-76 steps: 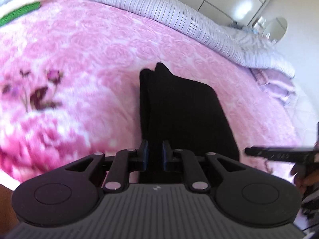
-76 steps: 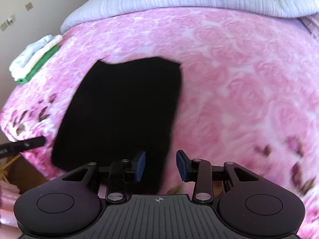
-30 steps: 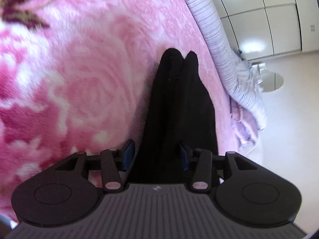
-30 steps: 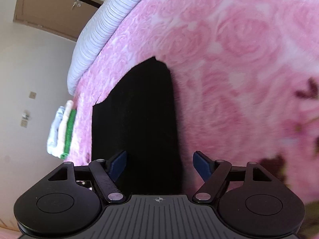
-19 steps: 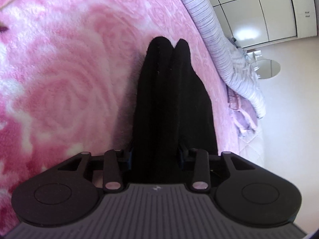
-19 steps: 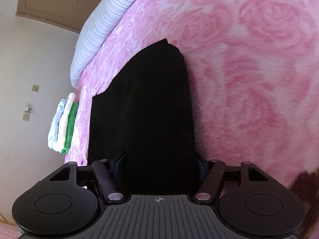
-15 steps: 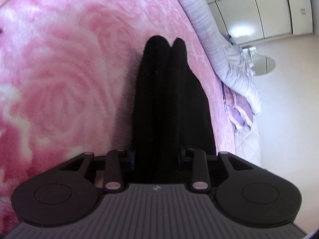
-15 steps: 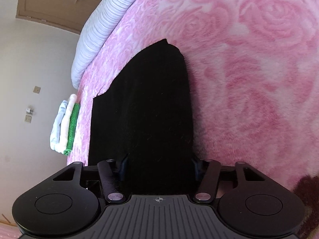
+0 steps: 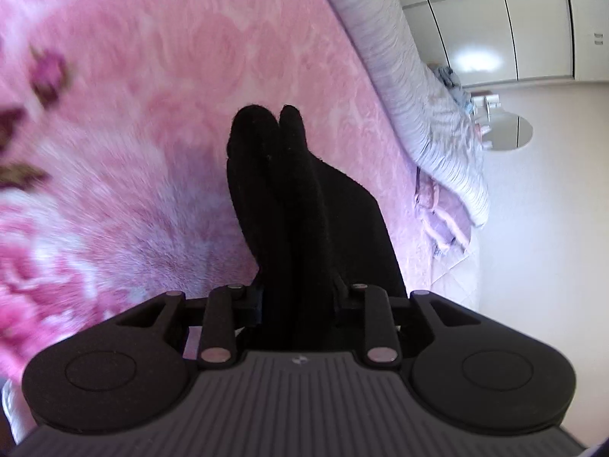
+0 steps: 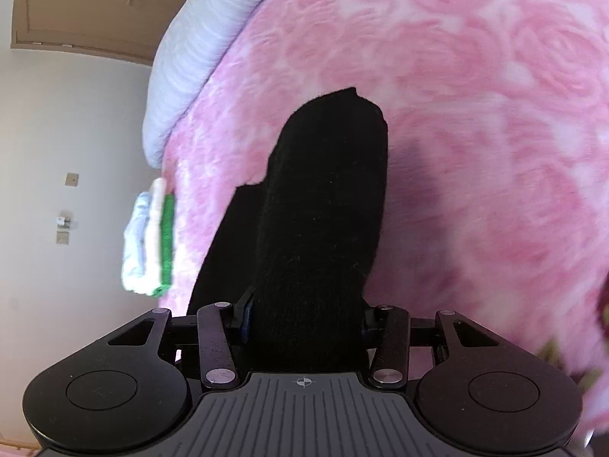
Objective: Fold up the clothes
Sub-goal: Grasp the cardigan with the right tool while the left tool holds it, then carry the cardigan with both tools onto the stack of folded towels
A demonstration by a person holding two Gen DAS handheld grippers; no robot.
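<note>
Bunching black garment (image 9: 304,205) sits pinched between each tool's fingers.

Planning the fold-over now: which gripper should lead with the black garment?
Neither clearly: left gripper and right gripper each clamp a bunched edge of the black garment.

Both wrist cameras sit close above the pink rose-patterned plush blanket (image 9: 152,122) (image 10: 475,114), facing forward along their fingers; both views share the black folded fabric garment (image 9: 300,205) (image 10: 323,209).
</note>
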